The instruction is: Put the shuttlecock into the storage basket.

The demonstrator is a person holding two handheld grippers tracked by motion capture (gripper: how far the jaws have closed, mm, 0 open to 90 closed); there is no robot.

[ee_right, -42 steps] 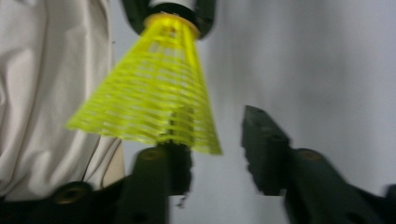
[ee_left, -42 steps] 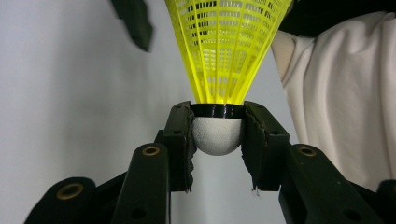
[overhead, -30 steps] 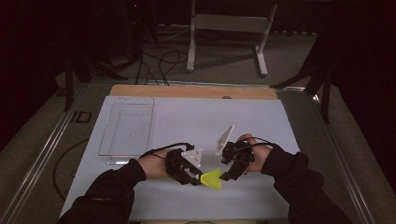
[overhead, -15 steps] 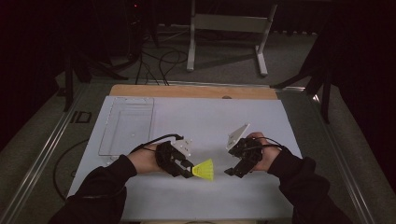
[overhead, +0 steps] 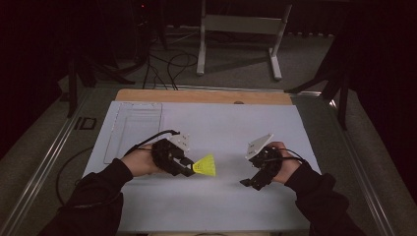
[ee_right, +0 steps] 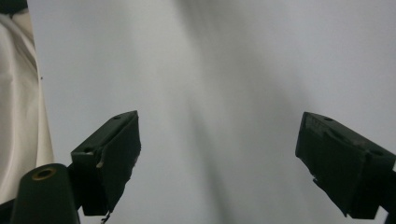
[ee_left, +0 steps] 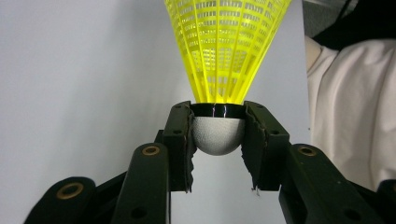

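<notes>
A yellow shuttlecock (overhead: 205, 165) with a mesh skirt (ee_left: 226, 46) and a white rounded cork (ee_left: 217, 136) is held over the white sheet. My left gripper (overhead: 187, 168) is shut on its cork, the skirt pointing away to the right in the high view. In the left gripper view the two black jaws clamp the cork from both sides. My right gripper (overhead: 251, 181) is open at the right of the sheet, apart from the shuttlecock. Nothing lies between its spread jaws (ee_right: 219, 163).
A white sheet (overhead: 226, 123) covers the table. A clear flat tray (overhead: 135, 130) lies at its back left. The wooden table edge (overhead: 201, 96) runs along the far side. A metal stand and cables sit on the floor beyond.
The two grippers have drawn apart. The left one carried the shuttlecock leftward; the right one let go of it, opened and moved right.
</notes>
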